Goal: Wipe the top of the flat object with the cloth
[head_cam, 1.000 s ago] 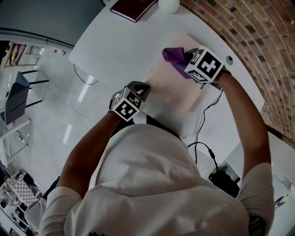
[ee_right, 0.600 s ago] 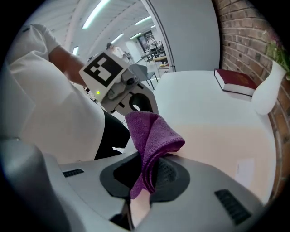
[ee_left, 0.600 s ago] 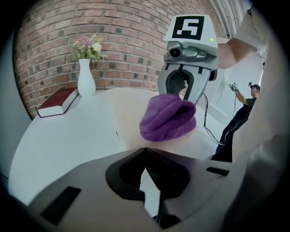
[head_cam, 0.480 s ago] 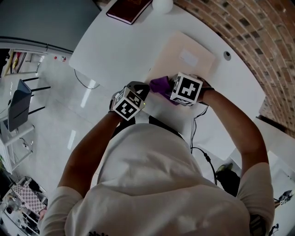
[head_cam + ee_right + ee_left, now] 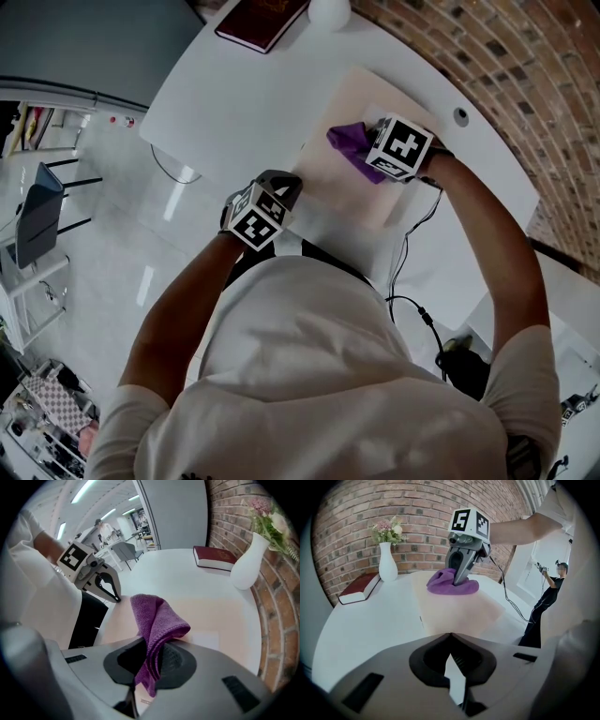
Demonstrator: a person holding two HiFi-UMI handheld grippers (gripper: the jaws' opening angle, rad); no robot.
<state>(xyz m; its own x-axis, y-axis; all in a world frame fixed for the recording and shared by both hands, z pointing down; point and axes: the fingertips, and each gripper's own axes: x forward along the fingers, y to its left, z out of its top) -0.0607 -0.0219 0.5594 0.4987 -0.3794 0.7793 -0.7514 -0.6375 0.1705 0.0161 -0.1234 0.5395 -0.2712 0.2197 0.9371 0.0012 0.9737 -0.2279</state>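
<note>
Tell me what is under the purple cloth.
The purple cloth, clamped in the right gripper, lies on the beige flat mat, which rests on the white table. The patch of mat directly beneath the cloth is covered, so its state cannot be seen.

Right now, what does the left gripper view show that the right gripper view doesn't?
Only the left gripper view: the right gripper holding the cloth on the mat, plus a cable. Only the right gripper view: the left gripper by the mat's edge, and the cloth pinched between the right gripper's jaws. Both: cloth, mat, book, vase, brick wall.
</note>
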